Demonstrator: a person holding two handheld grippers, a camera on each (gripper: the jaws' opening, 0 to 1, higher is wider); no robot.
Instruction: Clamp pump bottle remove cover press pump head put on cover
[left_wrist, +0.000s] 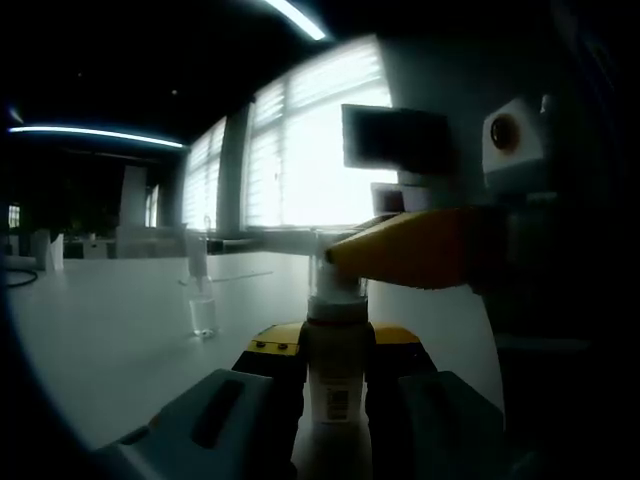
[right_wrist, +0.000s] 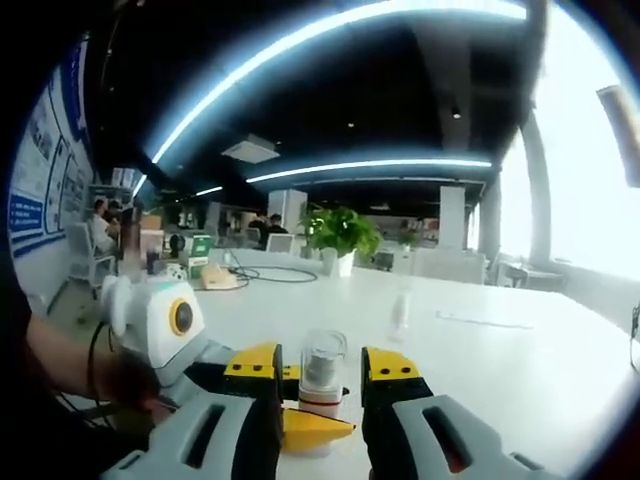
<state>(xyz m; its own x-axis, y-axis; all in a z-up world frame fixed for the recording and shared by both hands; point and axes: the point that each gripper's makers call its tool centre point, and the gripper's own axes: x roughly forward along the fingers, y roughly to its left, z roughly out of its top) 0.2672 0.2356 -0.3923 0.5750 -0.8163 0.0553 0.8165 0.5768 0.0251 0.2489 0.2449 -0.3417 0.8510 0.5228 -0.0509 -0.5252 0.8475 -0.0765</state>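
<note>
The pump bottle (left_wrist: 335, 375) is standing upright on the white desk (left_wrist: 120, 340), and the left gripper (left_wrist: 335, 390) is pinching its body between the yellow-tipped jaws, low on the labelled part. In the left gripper view the right gripper (left_wrist: 420, 248) is reaching in from the right, its yellow tip lying at the bottle's white neck (left_wrist: 335, 290), touching it or just beside it.

In the right gripper view the right gripper (right_wrist: 320, 385) is holding its jaws spread on either side of the bottle's top, where a clear cover (right_wrist: 322, 365) is sitting over the pump head; the pads look just apart from it, not yet pressing. The left gripper (right_wrist: 300, 425) is showing below as a yellow jaw tip against the bottle.

The bottle looks like small, light, stiff plastic with a smooth, likely slippery wall, so it will probably tip or twist easily unless the low grip stays firm. The cover seems thin and rigid; taking it by its sides near the base and pulling straight along the bottle's axis appears the safest hold.

Strong backlight from the windows (left_wrist: 300, 150) is darkening the left gripper view, so the label and the cover's edge are hard to read. The bottle's base is hidden behind the jaws. A second small clear bottle (left_wrist: 202, 300) is standing well apart on the desk.
</note>
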